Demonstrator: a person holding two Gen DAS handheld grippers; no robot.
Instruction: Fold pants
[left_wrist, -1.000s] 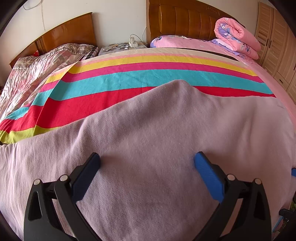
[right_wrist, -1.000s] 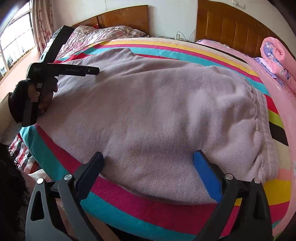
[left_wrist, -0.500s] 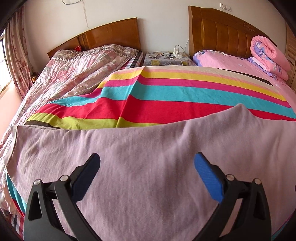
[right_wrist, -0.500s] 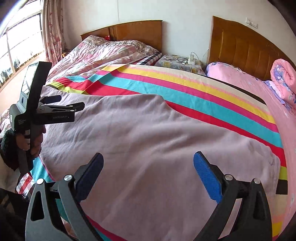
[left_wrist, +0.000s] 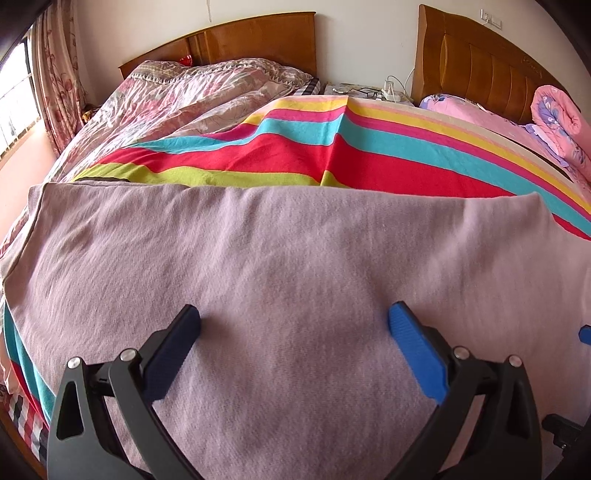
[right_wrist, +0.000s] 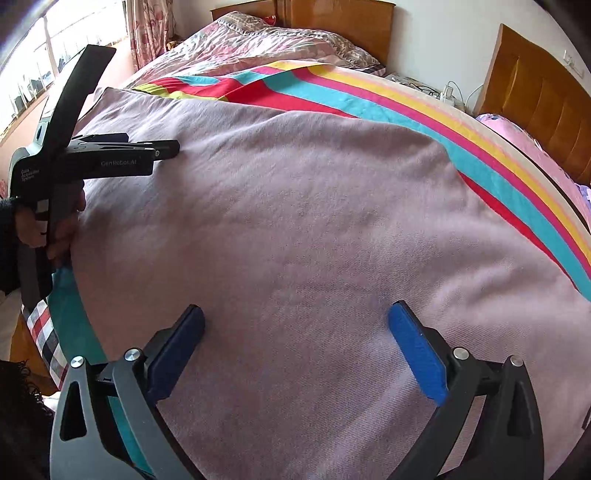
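Note:
Lilac knit pants (left_wrist: 295, 240) lie flat across the striped blanket (left_wrist: 369, 162), and their far edge runs straight from side to side. My left gripper (left_wrist: 295, 315) hovers open just over the near part of the fabric, holding nothing. In the right wrist view the same pants (right_wrist: 314, 221) fill the middle. My right gripper (right_wrist: 295, 314) is open above them with nothing between its fingers. The left gripper (right_wrist: 162, 147) shows there at the far left, held by a hand (right_wrist: 62, 236) over the pants' left end. One blue fingertip (left_wrist: 585, 334) of the right gripper peeks in at the left wrist view's right edge.
A floral quilt (left_wrist: 177, 99) covers the bed on the left. Wooden headboards (left_wrist: 480, 55) stand against the back wall, with a cluttered nightstand (left_wrist: 369, 90) between them. A rolled pink quilt (left_wrist: 557, 118) sits at the back right. The curtained window (right_wrist: 44, 74) is on the left.
Both views have swung left along the pants. The pants' left end and the floral bed have come into view, and the waistband end has left the right wrist view. Both grippers stayed open.

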